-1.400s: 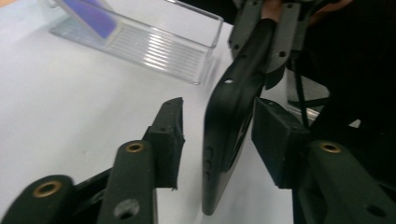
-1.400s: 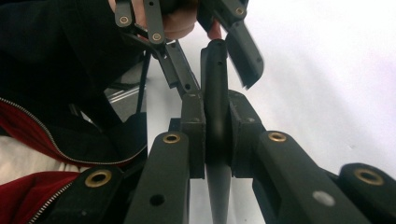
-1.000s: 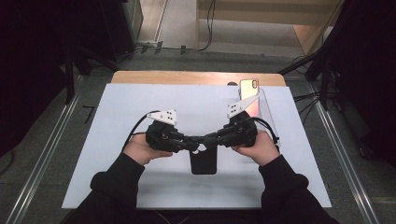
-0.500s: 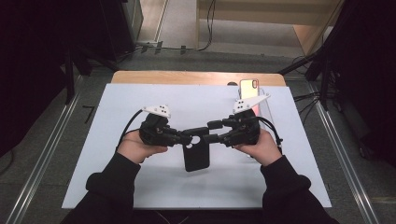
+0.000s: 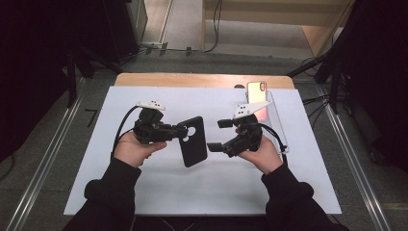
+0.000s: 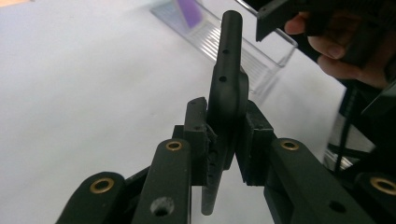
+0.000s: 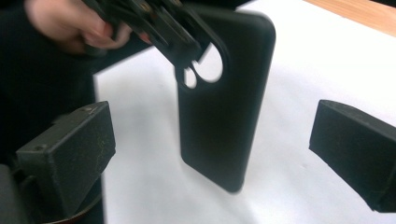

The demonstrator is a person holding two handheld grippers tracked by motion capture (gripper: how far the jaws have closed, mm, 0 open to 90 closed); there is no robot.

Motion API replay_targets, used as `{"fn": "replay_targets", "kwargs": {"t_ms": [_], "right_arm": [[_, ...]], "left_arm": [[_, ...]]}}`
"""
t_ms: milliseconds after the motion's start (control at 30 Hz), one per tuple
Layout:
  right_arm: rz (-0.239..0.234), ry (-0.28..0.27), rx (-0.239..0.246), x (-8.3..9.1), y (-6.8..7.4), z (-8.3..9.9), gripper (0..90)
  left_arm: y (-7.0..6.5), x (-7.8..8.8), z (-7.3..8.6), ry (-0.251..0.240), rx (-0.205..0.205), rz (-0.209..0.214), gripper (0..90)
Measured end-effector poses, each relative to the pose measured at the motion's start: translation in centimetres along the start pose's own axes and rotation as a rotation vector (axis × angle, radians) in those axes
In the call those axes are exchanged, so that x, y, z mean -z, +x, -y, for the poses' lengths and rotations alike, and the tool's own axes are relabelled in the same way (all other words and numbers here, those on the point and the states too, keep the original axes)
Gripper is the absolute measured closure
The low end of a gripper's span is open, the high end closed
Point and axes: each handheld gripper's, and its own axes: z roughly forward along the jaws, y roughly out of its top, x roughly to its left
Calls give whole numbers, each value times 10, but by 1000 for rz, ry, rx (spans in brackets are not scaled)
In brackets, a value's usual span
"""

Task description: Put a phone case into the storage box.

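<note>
left hand-held gripper (image 5: pixel 185 133): clamps black phone case (image 5: pixel 194 141) | right hand-held gripper (image 5: pixel 215 135): just opened wide | clear tray (image 5: pixel 277 121): phone (image 5: pixel 256 92)

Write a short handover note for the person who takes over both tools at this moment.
Left tool: shut on the black phone case, gripping its camera-hole end, case off the white mat.
Right tool: jaws just opened, nothing between them; it has let go of the case.
Phone: in the clear tray at the far right.
Done: case passed to the left tool.
Left, probably: fetch the phone and fit it into the case.
</note>
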Motion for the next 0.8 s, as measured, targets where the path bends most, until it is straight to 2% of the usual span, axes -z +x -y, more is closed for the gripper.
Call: {"fn": "replay_targets", "kwargs": {"t_ms": [67, 100, 233, 367, 433, 567, 700, 800], "right_arm": [[40, 8, 5, -4, 2, 1, 0], [49, 11, -2, -6, 3, 1, 0], [87, -1, -37, -11, 6, 3, 0], [171, -20, -61, -15, 10, 6, 0], [185, -29, -83, -17, 11, 7, 0], [204, -40, -110, -23, 14, 9, 0], [239, -58, -126, -28, 17, 10, 0], [228, -34, -138, -36, 19, 11, 0]], "left_arm": [[-3, -1, -2, 17, 24, -39, 767], [-5, -1, -2, 18, 18, -47, 767], [-10, -3, -3, 14, 37, -66, 767], [-13, -5, -4, 16, 56, -77, 767], [-15, -6, -4, 16, 70, -79, 766], [-15, -6, -5, 8, 118, -52, 766], [-18, -7, -5, 5, 120, -69, 766], [-21, -7, -5, -24, 101, -101, 765]]}}
